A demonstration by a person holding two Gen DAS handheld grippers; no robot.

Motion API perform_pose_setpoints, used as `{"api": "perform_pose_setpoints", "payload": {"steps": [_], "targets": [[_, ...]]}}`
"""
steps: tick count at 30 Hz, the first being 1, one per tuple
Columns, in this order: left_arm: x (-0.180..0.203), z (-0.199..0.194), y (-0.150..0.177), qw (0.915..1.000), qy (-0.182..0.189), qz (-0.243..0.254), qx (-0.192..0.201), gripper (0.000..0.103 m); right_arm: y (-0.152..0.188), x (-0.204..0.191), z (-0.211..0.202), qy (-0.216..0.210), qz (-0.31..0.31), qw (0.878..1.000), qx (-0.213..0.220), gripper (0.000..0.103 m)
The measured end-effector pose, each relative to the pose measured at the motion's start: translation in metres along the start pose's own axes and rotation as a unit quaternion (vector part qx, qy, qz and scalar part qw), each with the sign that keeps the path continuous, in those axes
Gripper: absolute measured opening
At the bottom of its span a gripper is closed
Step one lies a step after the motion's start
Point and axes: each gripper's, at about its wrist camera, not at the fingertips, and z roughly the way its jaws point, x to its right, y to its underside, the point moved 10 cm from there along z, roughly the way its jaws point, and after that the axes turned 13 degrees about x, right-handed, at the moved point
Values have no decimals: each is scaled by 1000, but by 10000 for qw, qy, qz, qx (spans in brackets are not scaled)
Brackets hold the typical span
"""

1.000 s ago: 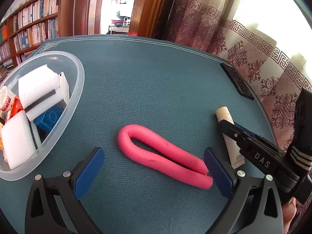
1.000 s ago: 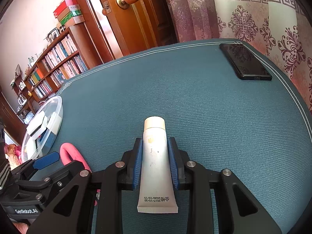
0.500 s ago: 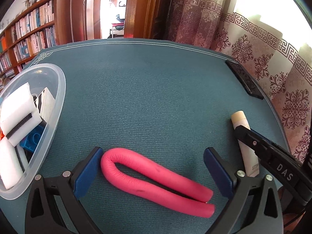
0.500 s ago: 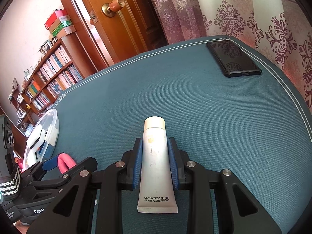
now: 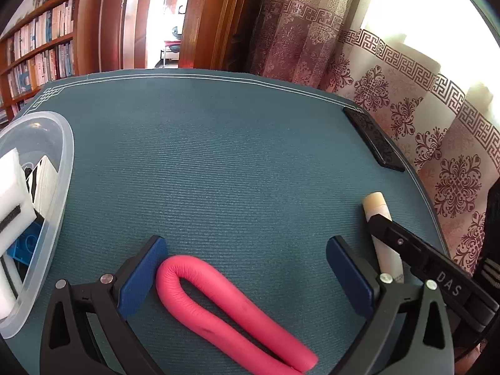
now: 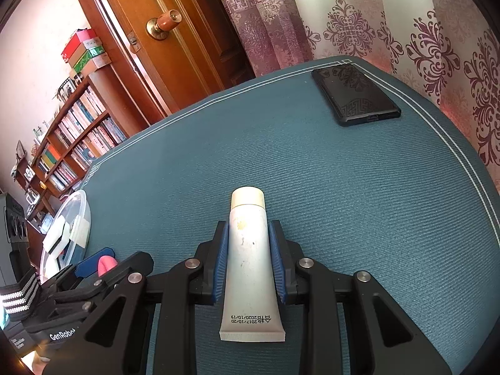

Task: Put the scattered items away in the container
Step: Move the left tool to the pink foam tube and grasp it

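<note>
Between the blue pads of the right gripper (image 6: 248,259) sits a cream tube (image 6: 248,259), clamped on both sides, cap pointing to 12 o'clock. At 9 o'clock from it, the left gripper (image 5: 247,275) stands wide apart around a bent pink foam roller (image 5: 225,306); the bend seems to touch the left pad. Farther toward 9 o'clock, a clear container (image 5: 59,206) rests on the teal mat (image 5: 234,162), holding white sponges (image 5: 9,193). A black phone (image 6: 354,93) lies at 1 o'clock.

Each black hand-held gripper (image 6: 248,259) has blue finger pads (image 5: 142,276), silver screws and white lettering.
</note>
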Motion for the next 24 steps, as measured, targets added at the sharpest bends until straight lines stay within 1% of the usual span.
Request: {"api": "perform_pose_setpoints", "payload": {"steps": [3,6,8,11,13,17,21,24], "targets": [[8,-3,5,9996,5,294,-55,102,0,-1,0,47,-81,10000,10,29],[7,-8,12,9988,-222,426,-89,102,1,-3,0,99,-169,9998,26,29],[3,-12,14,9988,-345,340,-73,101,1,-2,1,129,-202,9997,37,29],[-3,-19,17,9983,-520,252,-39,95,1,-2,1,152,-241,9996,45,29],[-6,-26,19,9988,-485,16,-2,95,1,-2,1,149,-233,9996,44,29],[-18,-33,18,9975,-593,-371,60,97,1,-3,0,161,-226,9996,49,29],[-26,-40,22,9963,-713,-466,63,97,0,-3,0,197,-265,9994,53,29],[-25,-41,25,9965,-705,-449,55,97,1,-4,0,183,-244,9995,53,29]]}}
